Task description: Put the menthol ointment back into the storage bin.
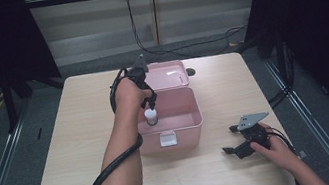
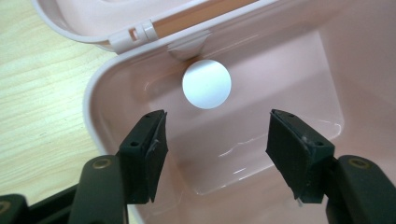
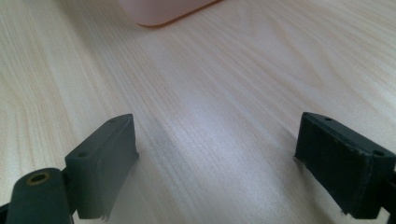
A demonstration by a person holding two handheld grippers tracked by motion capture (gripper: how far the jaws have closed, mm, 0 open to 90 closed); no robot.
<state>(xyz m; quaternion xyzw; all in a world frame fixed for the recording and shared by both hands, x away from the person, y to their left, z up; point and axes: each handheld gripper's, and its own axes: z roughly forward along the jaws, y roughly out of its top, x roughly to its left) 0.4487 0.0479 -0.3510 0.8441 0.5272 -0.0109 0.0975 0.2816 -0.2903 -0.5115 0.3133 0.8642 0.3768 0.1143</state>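
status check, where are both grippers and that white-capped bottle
Left gripper open above pink box. White-capped bottle upright inside, released. Right gripper open, empty, over table. Nothing in the way.

Glossy pink plastic box [image 2: 327, 88]; matt wood-grain table [image 3: 224, 93].

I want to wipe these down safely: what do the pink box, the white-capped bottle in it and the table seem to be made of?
The pink lidded box looks like glossy moulded plastic: light glints off its smooth walls and its hinge is moulded in. The small bottle's round white cap looks like matt plastic; its body is too small to tell. The pale table shows wood grain, possibly laminate.
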